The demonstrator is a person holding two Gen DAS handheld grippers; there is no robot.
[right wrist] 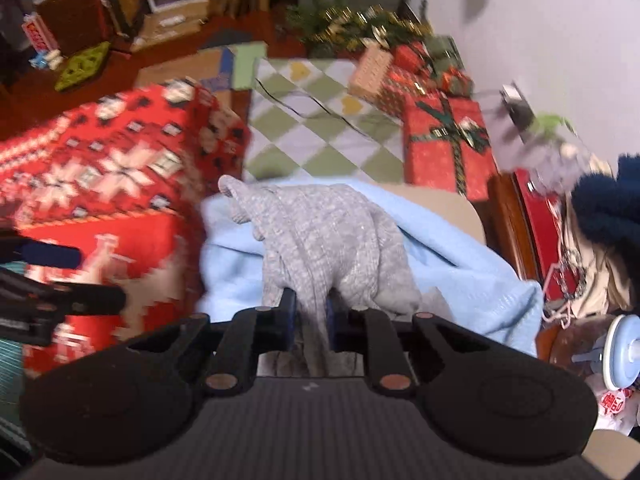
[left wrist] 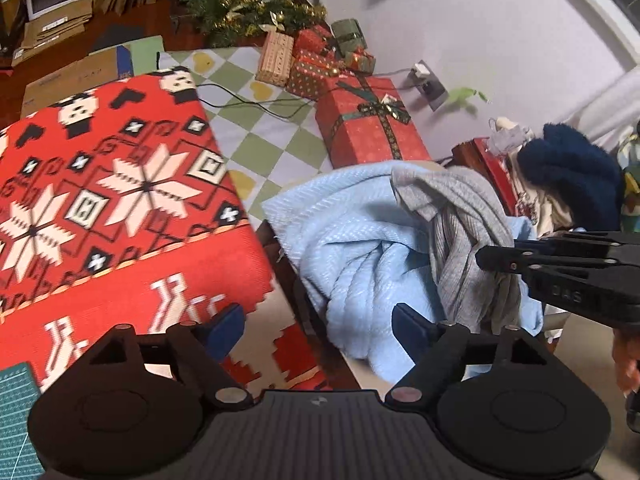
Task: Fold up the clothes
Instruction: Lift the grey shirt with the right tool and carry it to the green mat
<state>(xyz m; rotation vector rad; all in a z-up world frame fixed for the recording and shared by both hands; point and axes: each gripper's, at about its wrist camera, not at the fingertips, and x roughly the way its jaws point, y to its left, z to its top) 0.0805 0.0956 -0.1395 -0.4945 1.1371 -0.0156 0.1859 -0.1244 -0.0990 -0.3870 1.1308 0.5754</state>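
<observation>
A grey knit garment [right wrist: 320,232] hangs bunched from my right gripper [right wrist: 311,312], which is shut on a fold of it. Under it lies a crumpled light-blue knit garment [right wrist: 460,264]. In the left wrist view the same grey garment [left wrist: 460,232] drapes over the light-blue one [left wrist: 352,248], with the right gripper [left wrist: 486,258] clamped on it from the right. My left gripper [left wrist: 320,326] stands open with nothing between its blue pads, over the edge of the red patterned cloth [left wrist: 120,200] and just left of the blue garment.
Red wrapped gift boxes [left wrist: 368,128] and a garland [left wrist: 248,12] stand on a green checked mat [left wrist: 272,136] beyond. A dark blue fluffy garment [left wrist: 572,176] lies on a pile at right. A green cutting mat [left wrist: 16,412] shows at lower left. Cardboard boxes [left wrist: 72,76] sit behind.
</observation>
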